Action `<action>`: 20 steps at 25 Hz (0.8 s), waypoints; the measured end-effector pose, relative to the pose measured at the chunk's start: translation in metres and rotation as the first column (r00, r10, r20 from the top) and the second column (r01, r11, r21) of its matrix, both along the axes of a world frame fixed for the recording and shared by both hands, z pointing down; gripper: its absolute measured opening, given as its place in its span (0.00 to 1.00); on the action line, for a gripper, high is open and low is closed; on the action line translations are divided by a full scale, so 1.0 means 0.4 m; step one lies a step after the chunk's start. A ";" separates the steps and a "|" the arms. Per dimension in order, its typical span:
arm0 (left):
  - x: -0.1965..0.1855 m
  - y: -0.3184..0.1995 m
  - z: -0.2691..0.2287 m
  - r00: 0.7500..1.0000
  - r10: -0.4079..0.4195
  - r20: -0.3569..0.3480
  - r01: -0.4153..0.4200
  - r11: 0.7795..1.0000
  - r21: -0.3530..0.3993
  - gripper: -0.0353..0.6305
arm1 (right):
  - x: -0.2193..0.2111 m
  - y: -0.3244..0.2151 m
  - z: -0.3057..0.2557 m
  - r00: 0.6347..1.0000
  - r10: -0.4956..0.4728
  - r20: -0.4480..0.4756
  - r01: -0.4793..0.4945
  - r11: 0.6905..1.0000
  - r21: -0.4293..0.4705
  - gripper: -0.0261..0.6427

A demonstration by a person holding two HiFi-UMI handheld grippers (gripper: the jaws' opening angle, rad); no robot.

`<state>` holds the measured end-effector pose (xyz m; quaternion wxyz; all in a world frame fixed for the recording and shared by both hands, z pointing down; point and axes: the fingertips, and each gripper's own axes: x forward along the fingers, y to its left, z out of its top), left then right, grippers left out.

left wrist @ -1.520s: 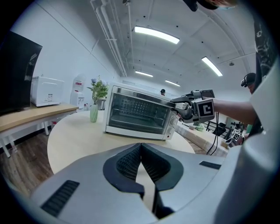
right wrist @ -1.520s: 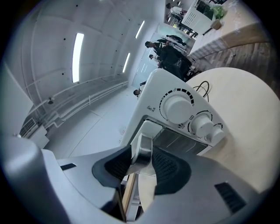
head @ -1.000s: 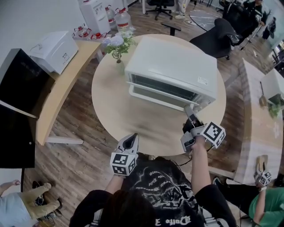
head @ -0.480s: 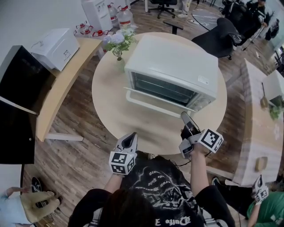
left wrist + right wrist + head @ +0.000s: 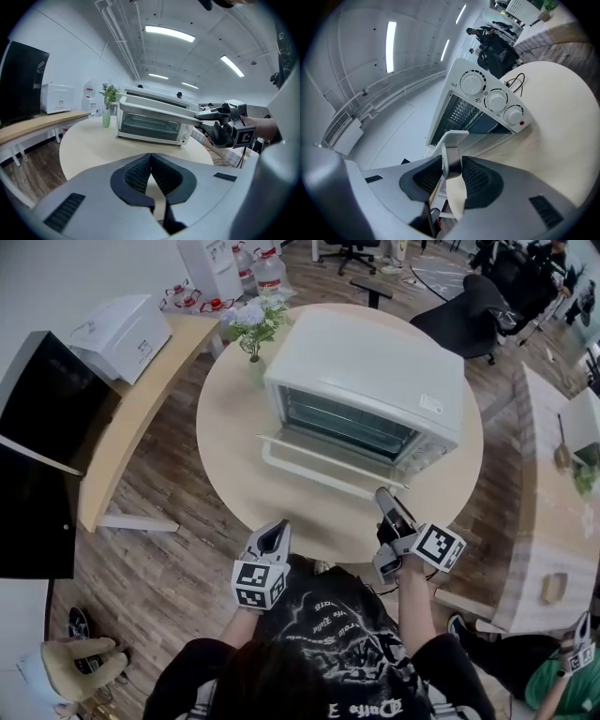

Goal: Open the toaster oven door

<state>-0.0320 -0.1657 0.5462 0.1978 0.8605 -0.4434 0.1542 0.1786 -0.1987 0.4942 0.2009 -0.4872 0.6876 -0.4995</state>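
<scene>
Only the right gripper view shows the three control knobs (image 5: 497, 99). In the head view they are hidden beneath the top of the toaster oven (image 5: 370, 367), and the hinge below the door (image 5: 328, 448) cannot be made out. In the right gripper view, the gripper's own body cuts off most of the handle (image 5: 454, 138).

The oven sits on the far half of the round worktop (image 5: 230, 442), its long axis running across it and its front toward the person. The door leans out partly open over the worktop's middle, handle edge leading, with the handle parallel to the oven's length.

At the worktop's near right, the right gripper (image 5: 382, 495) has its jaws, which have just been closing, clamped on the handle's right end. At the near edge, the left gripper (image 5: 275, 535) points toward the oven, jaws together on nothing.
</scene>
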 end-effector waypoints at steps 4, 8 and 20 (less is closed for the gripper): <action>-0.015 0.010 0.010 0.999 -0.040 -0.022 0.040 0.999 -0.026 0.08 | -0.004 0.013 0.016 1.000 -0.010 -0.015 0.010 1.000 -0.011 0.25; -0.036 0.013 0.011 0.995 -0.085 -0.045 0.084 0.996 -0.039 0.08 | -0.014 0.021 0.022 0.999 -0.029 -0.015 0.029 1.000 -0.004 0.25; -0.044 0.023 0.005 0.992 -0.121 -0.046 0.119 0.992 -0.041 0.08 | -0.048 0.071 0.080 0.993 -0.107 -0.052 0.106 0.994 -0.023 0.25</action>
